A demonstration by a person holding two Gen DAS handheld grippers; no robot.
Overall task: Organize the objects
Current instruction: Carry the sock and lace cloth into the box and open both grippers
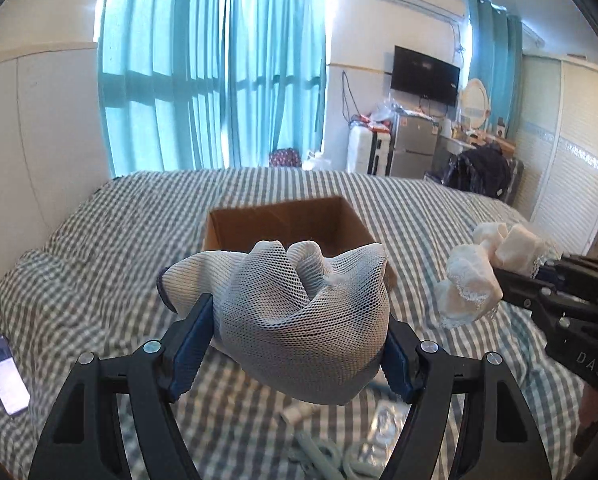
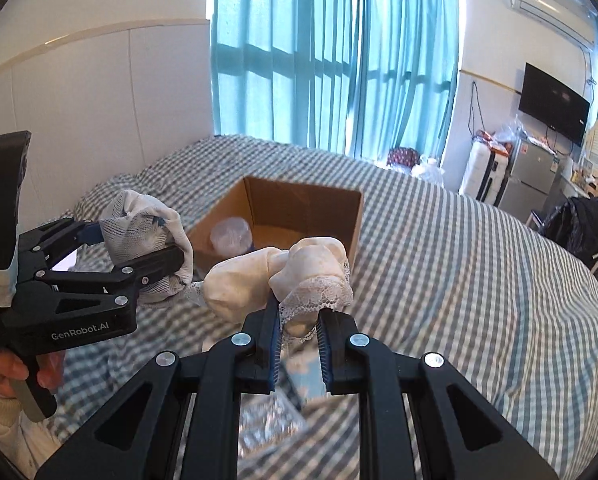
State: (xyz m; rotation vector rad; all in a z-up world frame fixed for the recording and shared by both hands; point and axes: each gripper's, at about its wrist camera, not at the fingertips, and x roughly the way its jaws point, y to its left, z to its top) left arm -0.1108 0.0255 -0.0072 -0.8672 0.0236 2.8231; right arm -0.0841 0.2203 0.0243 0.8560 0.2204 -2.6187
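- While both claws hang above the checked bed point(image 1: 99, 240), I note my left claw point(image 1: 295, 344) spread wide and clamped on a bunched grey mesh cloth point(image 1: 299, 320).
- My right claw point(image 2: 299, 320) is nearly closed, pinching a cream lace-trimmed bundle point(image 2: 283, 276) by its frilled edge.
- An open cardboard box point(image 2: 351, 220) sits on the bed just beyond both loads; something pale and translucent point(image 2: 231, 236) lies inside.
- A phone point(image 1: 3, 376) rests on the bedding to my left.
- Blurred packets point(image 1: 379, 432) lie on the bed below the mesh cloth.
- A hand point(image 2: 7, 368) grips the left handle.
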